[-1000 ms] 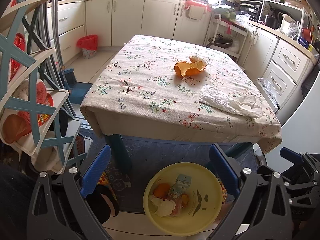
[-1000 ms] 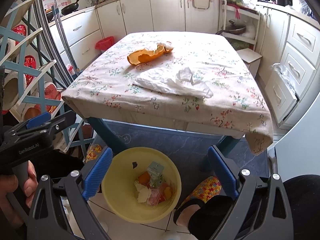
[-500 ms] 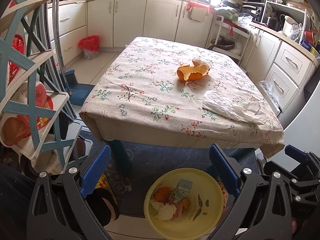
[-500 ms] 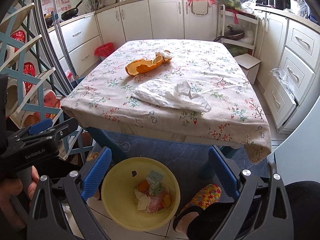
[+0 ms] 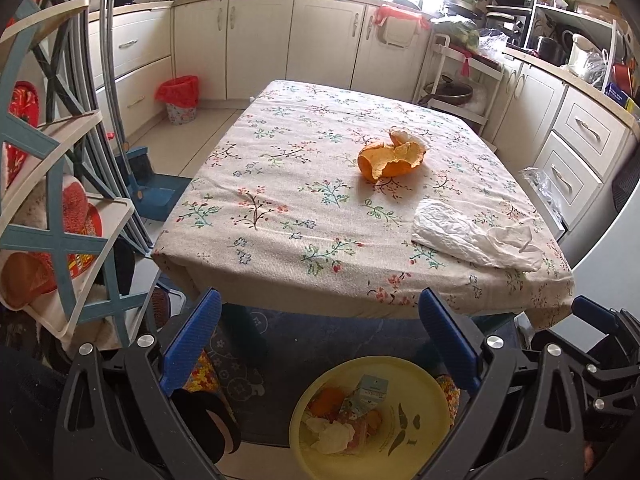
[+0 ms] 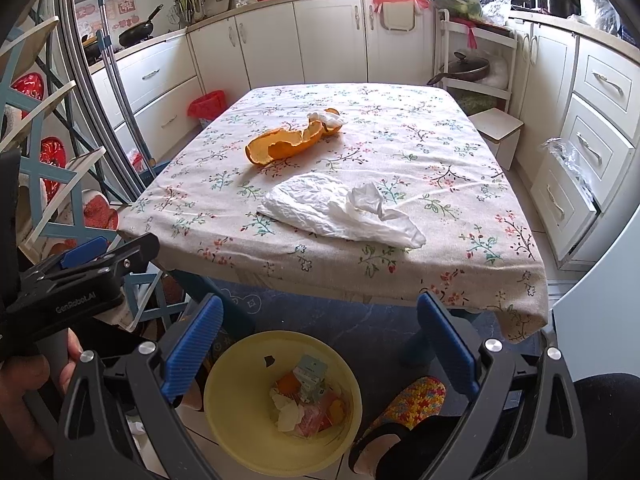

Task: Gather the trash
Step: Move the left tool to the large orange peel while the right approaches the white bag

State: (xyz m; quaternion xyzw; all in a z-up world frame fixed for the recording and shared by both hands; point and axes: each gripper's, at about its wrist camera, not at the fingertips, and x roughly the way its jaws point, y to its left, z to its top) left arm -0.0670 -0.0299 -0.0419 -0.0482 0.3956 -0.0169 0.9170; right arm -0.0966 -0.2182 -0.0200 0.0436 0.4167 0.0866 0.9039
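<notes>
While you hold both tools short of the surface (image 5: 280, 216), your left tongs (image 5: 320, 338) and your right tongs (image 6: 320, 338) are spread wide and released, with nothing between their blue pads (image 5: 192, 340). Taking the floral-clothed surface as your landmark: the orange peel (image 5: 390, 158) lies near its middle, with a small scrap of white tissue touching the peel's far end. The crumpled white plastic bag (image 6: 340, 210) lies flat toward its near right corner, well apart from the peel. Below the near edge of the surface, on the floor, stands the yellow bin (image 6: 248, 432), which holds a small carton, orange bits and wadded tissue. In the right wrist view, your left tool shows at the left, level with the near left corner of the surface, with your hand (image 6: 24, 384) wrapped around its handle. Beside the bin sits a colourful knitted slipper (image 6: 408, 398).
</notes>
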